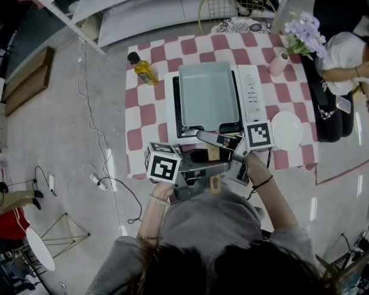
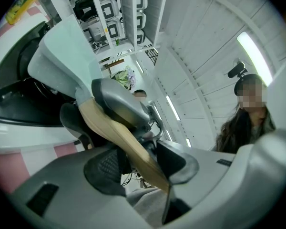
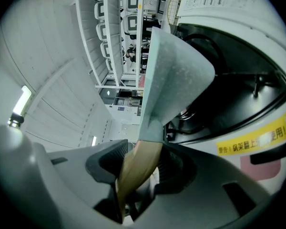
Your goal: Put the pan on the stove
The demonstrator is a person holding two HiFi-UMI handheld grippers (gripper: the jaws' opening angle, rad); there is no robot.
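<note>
A square pale-green pan (image 1: 206, 94) lies over the black top of a white portable stove (image 1: 252, 91) on the checked table. Its wooden handle (image 1: 215, 183) points toward me. My left gripper (image 1: 200, 172) is shut on the near end of that handle. My right gripper (image 1: 224, 143) is shut on it closer to the pan. In the left gripper view the handle (image 2: 128, 142) runs between my left gripper's (image 2: 138, 159) pads up to the pan (image 2: 62, 56). In the right gripper view the handle (image 3: 136, 171) sits in my right gripper (image 3: 138, 168) below the pan (image 3: 176, 80) and the stove (image 3: 257, 128). Whether the pan rests on the burner I cannot tell.
An oil bottle (image 1: 144, 69) stands left of the stove. A white plate (image 1: 287, 129) lies to its right, with a vase of purple flowers (image 1: 304, 32) behind. A person (image 1: 347, 54) sits at the table's right side. Cables (image 1: 101, 177) trail over the floor at left.
</note>
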